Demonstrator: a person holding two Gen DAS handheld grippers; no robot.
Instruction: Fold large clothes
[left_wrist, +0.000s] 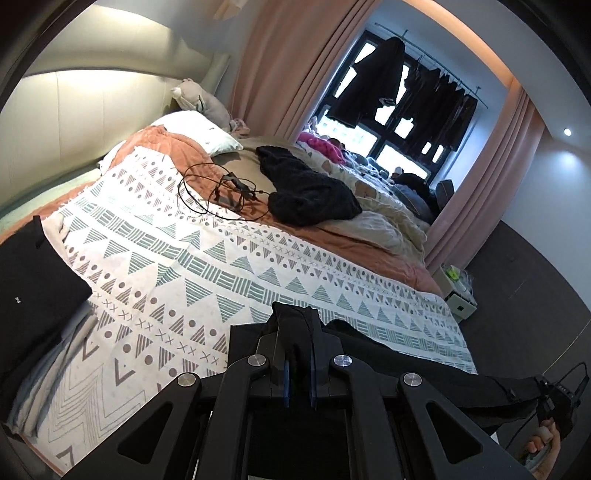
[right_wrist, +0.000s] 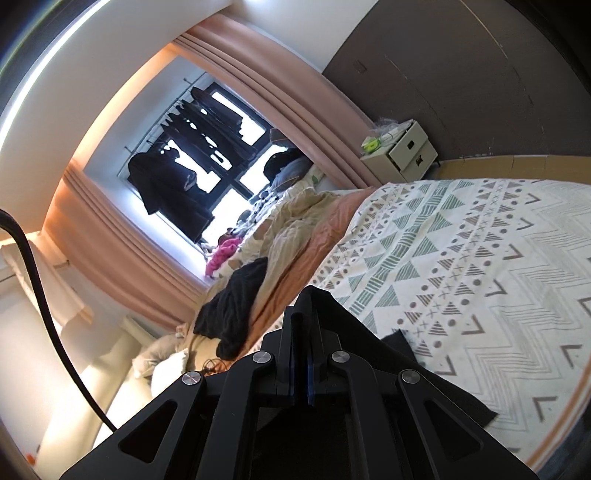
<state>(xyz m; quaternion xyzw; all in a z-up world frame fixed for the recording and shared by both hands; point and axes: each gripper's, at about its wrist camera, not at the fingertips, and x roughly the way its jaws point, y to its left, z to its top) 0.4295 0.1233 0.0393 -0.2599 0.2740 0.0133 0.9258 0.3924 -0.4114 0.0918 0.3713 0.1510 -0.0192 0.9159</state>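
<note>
Black garment (right_wrist: 373, 332) in right hand-held gripper (right_wrist: 303, 332) (pinched)

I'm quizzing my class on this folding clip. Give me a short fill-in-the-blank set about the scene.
1. Both the left gripper and the right gripper are shut on a ____ garment.
2. The patterned blanket is printed with crosses, dots and ____.
3. The curtains are ____.
4. A tangled ____ lies beside the knit.

Missing: black; triangles; pink; cable
</note>
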